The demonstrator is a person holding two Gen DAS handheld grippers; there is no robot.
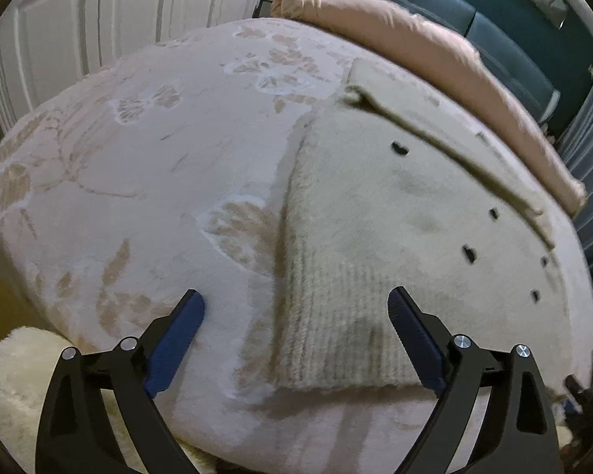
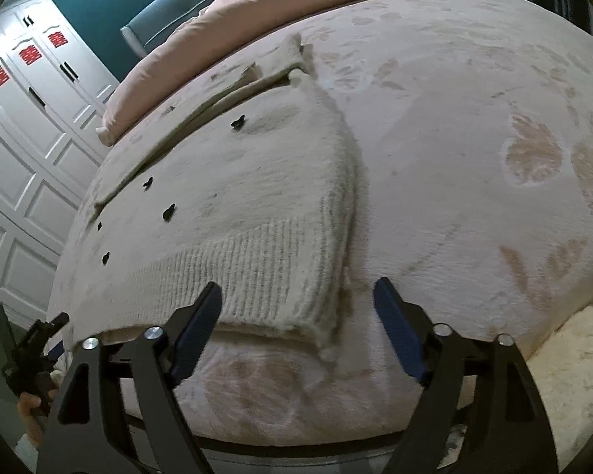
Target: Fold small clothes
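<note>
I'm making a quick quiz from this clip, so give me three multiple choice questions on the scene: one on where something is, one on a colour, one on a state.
1. Where does the cream sweater lie?
A. on the floral blanket
B. on the floor
C. in a drawer

2. What colour are the sweater's small bows?
A. red
B. black
C. yellow

3. How do the jaws of the left gripper and right gripper stand?
A. both open, gripping nothing
B. both shut on the sweater
C. one shut, one open

Answers: 1 A, it is spread flat on the blanket. 2 B, they show dark against the cream knit. 3 A, both pairs stand wide apart over the ribbed hem.
</note>
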